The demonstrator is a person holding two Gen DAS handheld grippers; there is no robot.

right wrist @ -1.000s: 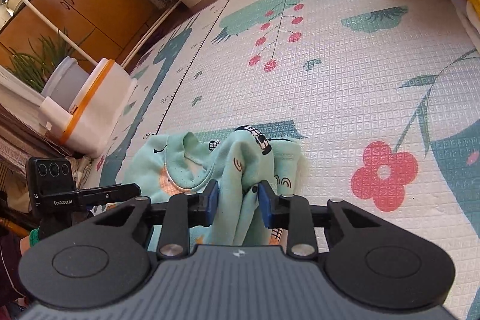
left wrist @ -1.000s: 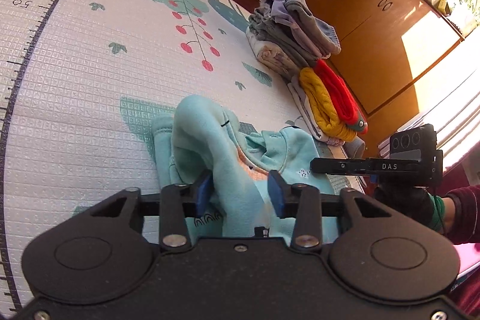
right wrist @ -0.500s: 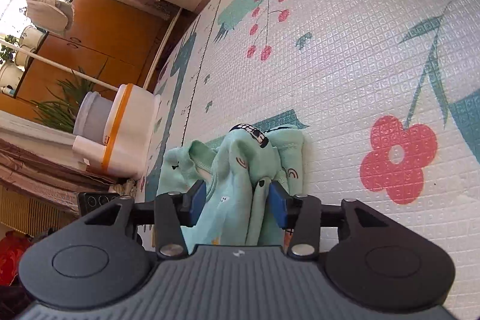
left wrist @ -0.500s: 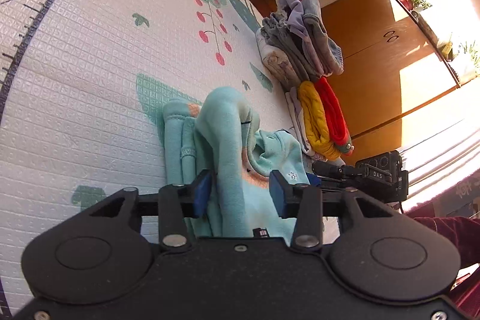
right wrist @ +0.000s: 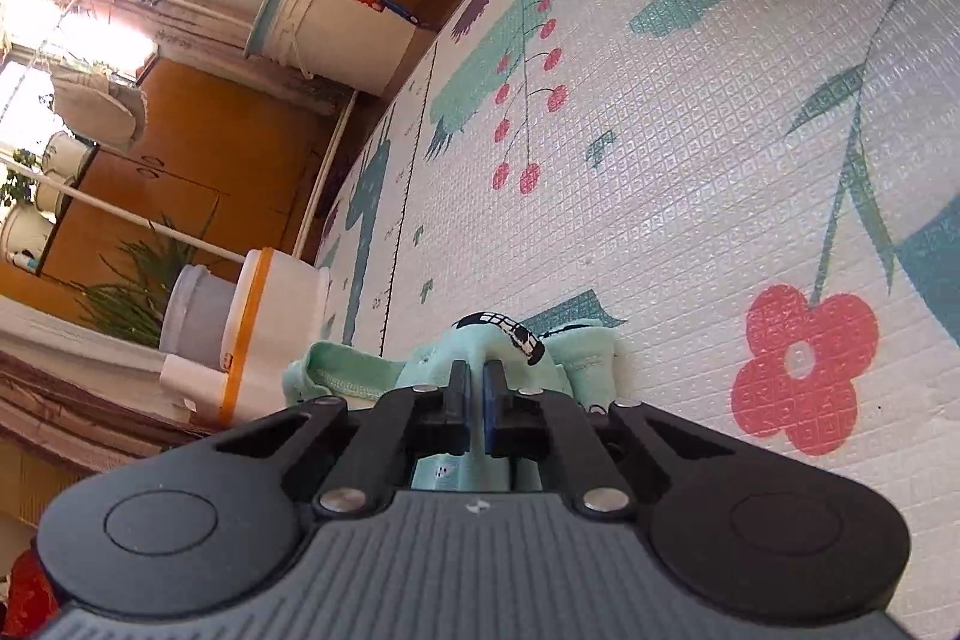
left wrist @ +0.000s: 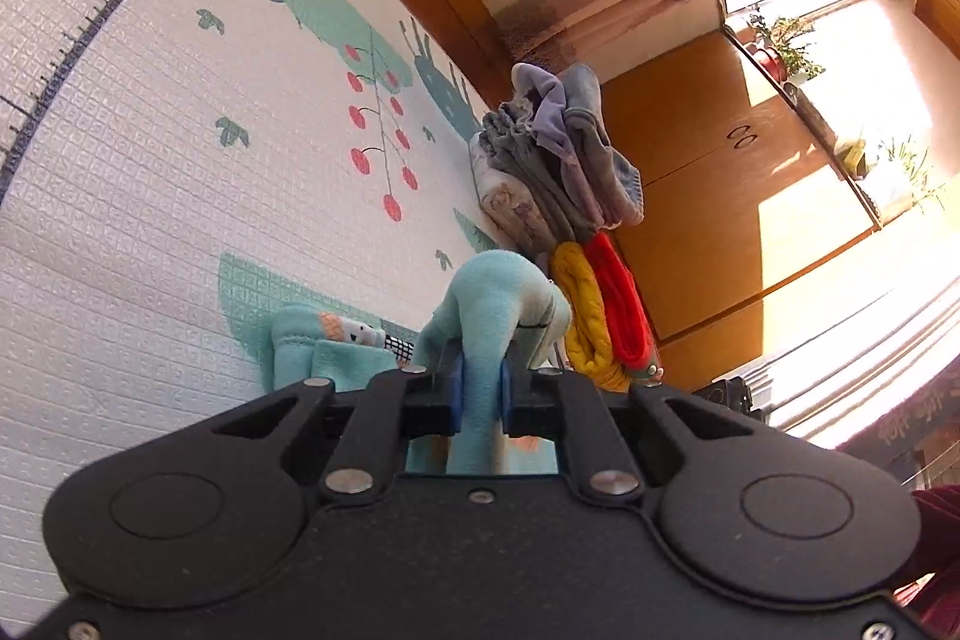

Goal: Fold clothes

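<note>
Teal garment (left wrist: 486, 304) pinched at two spots, ready for the lift
Left gripper (left wrist: 478, 391) and right gripper (right wrist: 474, 388) are clamped on bunched fabric; next it probably needs to be raised and spread flat

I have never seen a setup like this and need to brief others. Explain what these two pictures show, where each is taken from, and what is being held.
No robot is here: a person carries one hand-held gripper in each hand, and each has a wide-angle camera looking forward along its two fingers. The black shape at the bottom of each picture is the tool's own body. One picture comes from the left hand-held gripper, the other from the right hand-held gripper. Both are shut on the mint-green garment, a child's printed top lying bunched on a patterned play mat. Farther along the mat sits a pile of clothes in grey, lilac, yellow and red. The right view also shows white buckets beyond the mat's edge.
</note>
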